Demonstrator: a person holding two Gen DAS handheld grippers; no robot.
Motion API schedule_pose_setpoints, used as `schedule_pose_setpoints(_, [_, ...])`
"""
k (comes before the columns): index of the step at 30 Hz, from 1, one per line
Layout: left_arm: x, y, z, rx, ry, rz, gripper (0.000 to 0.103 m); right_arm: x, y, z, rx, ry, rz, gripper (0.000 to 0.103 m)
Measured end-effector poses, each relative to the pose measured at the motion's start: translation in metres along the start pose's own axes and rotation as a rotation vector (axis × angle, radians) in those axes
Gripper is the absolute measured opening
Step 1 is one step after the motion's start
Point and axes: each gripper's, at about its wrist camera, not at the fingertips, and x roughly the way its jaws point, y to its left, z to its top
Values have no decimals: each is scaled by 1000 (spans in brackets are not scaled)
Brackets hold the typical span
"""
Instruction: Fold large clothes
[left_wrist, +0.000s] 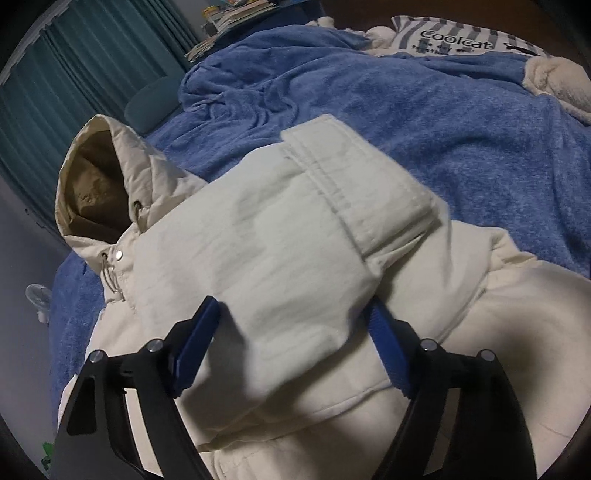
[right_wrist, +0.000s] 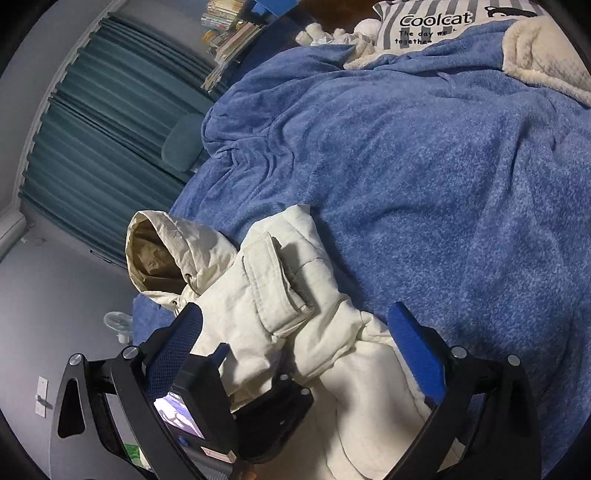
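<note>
A cream hooded coat (left_wrist: 280, 236) lies on a bed under a rumpled blue fleece blanket (left_wrist: 424, 122), near its lower left part, hood (left_wrist: 96, 177) toward the teal curtain (left_wrist: 62, 92). A striped "Coolcat" pillow (right_wrist: 436, 22) sits at the far end, and stacked books (right_wrist: 229, 26) line the wall. The left tool (left_wrist: 291, 325) straddles a puffy fold of the coat, pads at its sides. The right tool (right_wrist: 295, 325) is spread above the coat, pinching nothing.
</note>
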Motion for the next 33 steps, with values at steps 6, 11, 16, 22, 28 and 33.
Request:
schedule_pose_setpoints(6, [4, 1, 4, -36, 13, 9, 26, -4, 4, -1, -12, -19, -2, 97])
schedule_pose_setpoints(11, [-20, 32, -2, -131, -44, 20, 9, -6, 5, -2, -30, -33, -18, 97])
schedule_pose_setpoints(16, [-63, 90, -30, -298, -115, 27, 6, -1, 12, -9, -64, -24, -20, 97])
schedule_pose_setpoints(22, [-102, 154, -96, -507, -139, 9, 6, 10, 43, -34, -206, -6, -42, 97])
schedule_pose_setpoints(28, [-91, 191, -132, -605, -105, 46, 6, 28, 60, -59, -318, 43, -66, 97])
schedule_pose_setpoints(33, [-87, 216, -155, -662, -123, 52, 6, 40, 68, -69, -401, 67, -93, 97])
